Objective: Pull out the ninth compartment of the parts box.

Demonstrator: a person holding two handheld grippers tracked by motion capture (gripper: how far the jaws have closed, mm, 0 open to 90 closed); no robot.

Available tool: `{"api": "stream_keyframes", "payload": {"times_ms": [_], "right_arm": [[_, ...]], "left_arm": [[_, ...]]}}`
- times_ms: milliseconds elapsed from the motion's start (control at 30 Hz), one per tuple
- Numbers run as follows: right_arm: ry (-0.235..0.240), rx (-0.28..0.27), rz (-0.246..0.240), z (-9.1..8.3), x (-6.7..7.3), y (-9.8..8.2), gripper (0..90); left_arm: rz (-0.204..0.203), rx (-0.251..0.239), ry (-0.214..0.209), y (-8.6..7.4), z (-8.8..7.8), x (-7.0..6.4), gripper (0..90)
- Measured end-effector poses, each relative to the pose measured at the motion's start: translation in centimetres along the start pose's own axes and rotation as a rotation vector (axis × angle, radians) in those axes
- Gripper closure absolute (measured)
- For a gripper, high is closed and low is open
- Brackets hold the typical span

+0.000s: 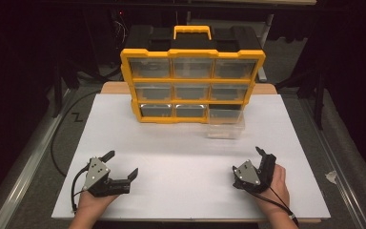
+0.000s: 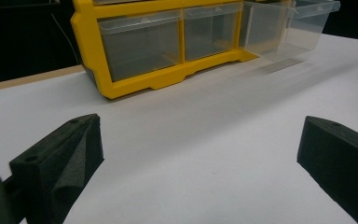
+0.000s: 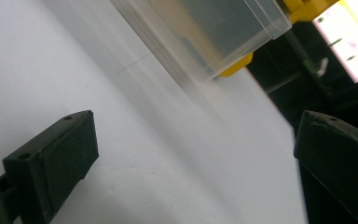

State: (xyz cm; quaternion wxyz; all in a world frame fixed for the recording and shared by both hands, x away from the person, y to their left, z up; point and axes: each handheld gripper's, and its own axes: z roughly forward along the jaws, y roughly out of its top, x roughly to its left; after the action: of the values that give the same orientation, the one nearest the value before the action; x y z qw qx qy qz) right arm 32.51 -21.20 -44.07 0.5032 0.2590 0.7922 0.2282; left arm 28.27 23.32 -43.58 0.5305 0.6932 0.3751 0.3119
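High view. The organiser stands upright at the far edge of the counter, its yellow frame holding three rows of clear drawers. The bottom-right drawer is drawn out of its slot and juts toward the near edge, its base on the counter; the other eight sit flush. The left gripper rests near the near-left corner, jaws spread wide and holding nothing. The right gripper rests near the near-right corner, also holding nothing; its spread is hard to judge from here. Both are well apart from the drawer.

Left gripper view. The jaws stand wide apart over bare counter. The organiser is ahead, with the drawer projecting beyond the frame's front face. Its long axis runs front to back, at right angles to the far edge, its front wall toward the near edge.

Right gripper view. The jaws are wide open and hold nothing. The view is rolled, so the drawer slants across the top; it appears clear and without contents, though blur limits certainty.

Assessment. The work in hand is judged to concern this drawer. It is part-way out, neither removed nor seated. No grasp is yet made; either closing it or pulling it free remains to be done.
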Motion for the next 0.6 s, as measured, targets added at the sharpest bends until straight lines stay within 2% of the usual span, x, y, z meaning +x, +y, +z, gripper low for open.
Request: {"api": "stream_keyframes", "payload": {"times_ms": [200,367,600], "right_arm": [[0.074,-0.046,0.191,-0.5,-1.1,-0.1,1.3],[0.174,-0.106,0.341,-1.0,-1.9,-0.5,1.1],[0.240,-0.168,0.560,-1.7,-2.8,-1.6,1.1]], "left_arm": [[-0.007,-0.009,0.000,0.0,-0.1,0.1,1.1],[-0.018,-0.020,-0.005,0.1,-0.2,0.2,1.1],[-0.034,-0.024,-0.013,0.1,-0.2,0.2,1.0]]}}
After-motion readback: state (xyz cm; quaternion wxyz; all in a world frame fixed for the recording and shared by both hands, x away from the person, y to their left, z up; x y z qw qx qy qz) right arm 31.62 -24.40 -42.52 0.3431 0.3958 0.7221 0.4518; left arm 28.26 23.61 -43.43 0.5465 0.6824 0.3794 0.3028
